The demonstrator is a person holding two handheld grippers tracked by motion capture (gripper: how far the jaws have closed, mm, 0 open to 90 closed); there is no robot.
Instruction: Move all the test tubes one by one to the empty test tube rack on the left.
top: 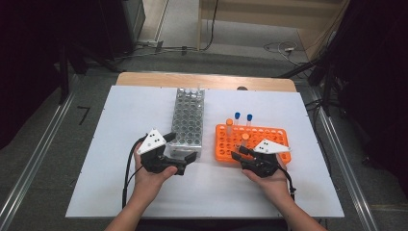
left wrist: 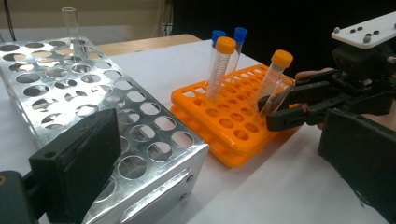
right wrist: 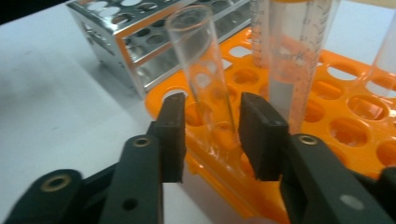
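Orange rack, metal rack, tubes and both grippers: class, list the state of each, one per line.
Orange rack: flat on the table, holds capped tubes.
Metal rack: upright, mostly empty holes.
Clear uncapped tube: tilted in the orange rack, between the right jaws.
Orange-capped tubes: capped, standing.
Blue-capped tubes: capped, standing.
Right gripper: open around the clear tube.
Left gripper: open, empty.

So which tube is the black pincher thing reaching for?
Look at the orange rack right of the metal rack. At its near edge, a tube sits between the right tool's jaws. Unlike its capped neighbours, it is clear glass with no cap.
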